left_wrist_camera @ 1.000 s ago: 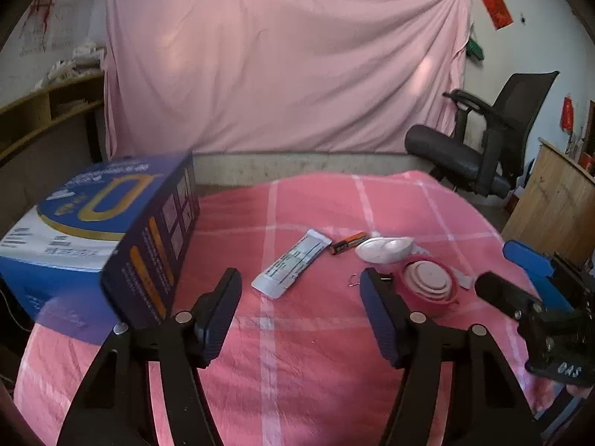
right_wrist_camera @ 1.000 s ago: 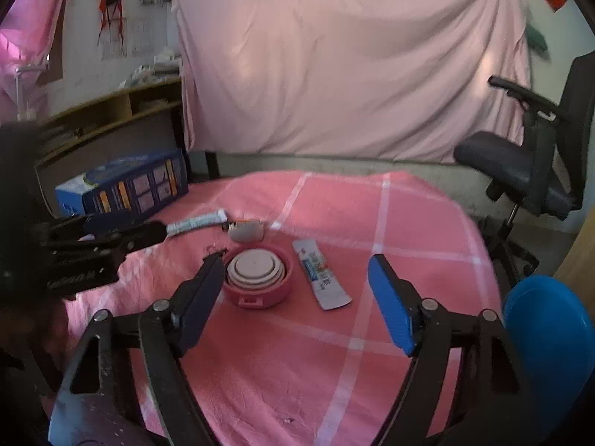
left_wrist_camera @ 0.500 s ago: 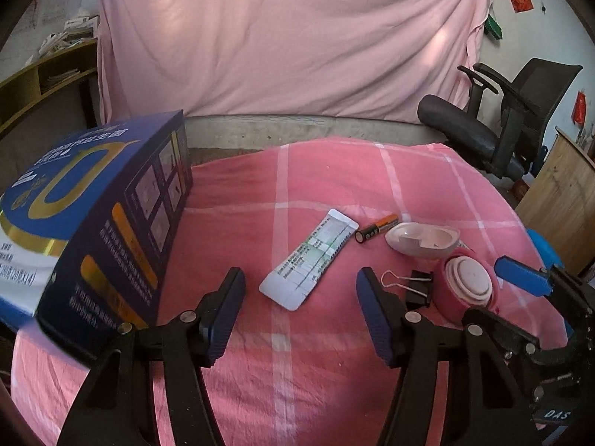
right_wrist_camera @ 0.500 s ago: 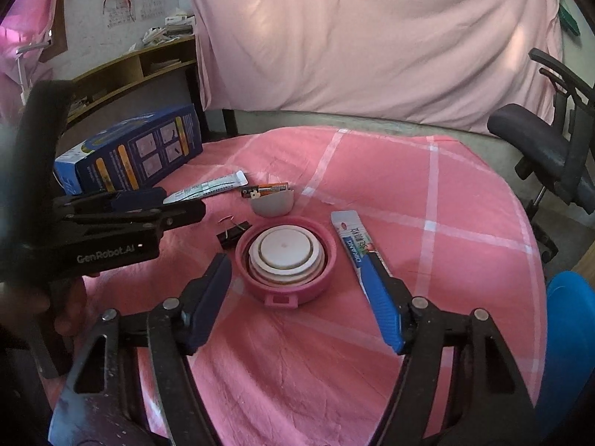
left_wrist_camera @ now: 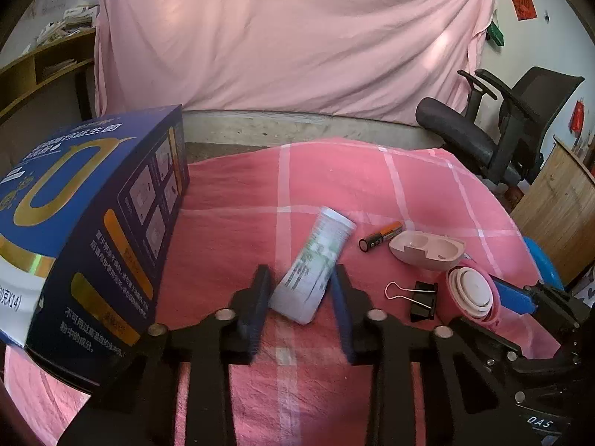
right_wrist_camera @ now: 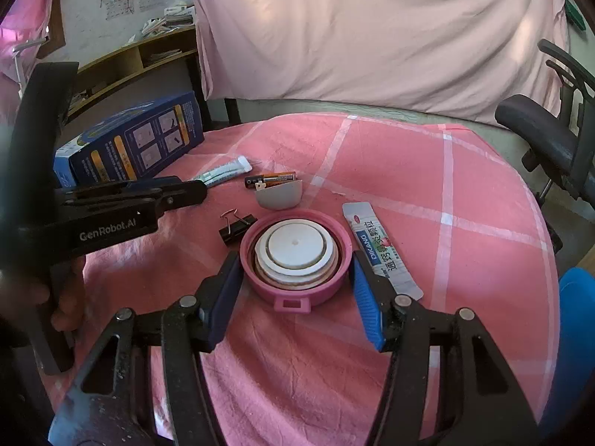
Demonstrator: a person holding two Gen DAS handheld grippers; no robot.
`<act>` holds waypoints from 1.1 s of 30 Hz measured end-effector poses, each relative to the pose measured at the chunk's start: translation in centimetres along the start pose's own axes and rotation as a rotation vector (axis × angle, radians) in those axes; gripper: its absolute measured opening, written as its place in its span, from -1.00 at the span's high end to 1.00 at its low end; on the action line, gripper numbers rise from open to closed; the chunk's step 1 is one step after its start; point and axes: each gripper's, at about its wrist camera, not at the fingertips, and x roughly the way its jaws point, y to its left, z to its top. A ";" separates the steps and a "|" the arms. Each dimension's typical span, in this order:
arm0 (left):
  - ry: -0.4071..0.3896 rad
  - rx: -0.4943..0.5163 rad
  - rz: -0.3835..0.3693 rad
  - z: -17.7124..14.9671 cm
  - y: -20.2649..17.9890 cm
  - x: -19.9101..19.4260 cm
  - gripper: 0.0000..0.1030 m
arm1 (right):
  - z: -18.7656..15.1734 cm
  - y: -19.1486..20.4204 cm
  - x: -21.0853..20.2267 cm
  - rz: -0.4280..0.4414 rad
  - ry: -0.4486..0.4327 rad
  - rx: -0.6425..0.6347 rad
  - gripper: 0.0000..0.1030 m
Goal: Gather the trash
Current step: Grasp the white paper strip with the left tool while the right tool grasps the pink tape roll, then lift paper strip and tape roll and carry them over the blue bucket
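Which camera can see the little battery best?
The left wrist view: the battery lies bare on the pink cloth, seen end to end, its black end nearest. In the right wrist view the battery is farther off, with the small pink case partly covering it.

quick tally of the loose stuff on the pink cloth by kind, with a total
sachets: 2, one white-green, one blue-white
battery: 1
binder clip: 1
pink lid: 1
pink earbud case: 1
blue box: 1
total: 7
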 end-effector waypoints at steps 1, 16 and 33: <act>-0.003 0.001 -0.002 0.0 -0.2 -0.1 0.63 | 0.0 0.0 0.0 0.000 -0.001 0.000 -0.58; -0.069 -0.005 -0.018 -2.6 -1.7 -4.1 0.65 | -0.7 -0.2 -1.4 0.033 -0.047 0.032 -0.58; -0.403 0.142 -0.047 -2.4 -8.5 -11.6 0.65 | -2.4 -2.7 -12.8 -0.073 -0.529 0.108 -0.58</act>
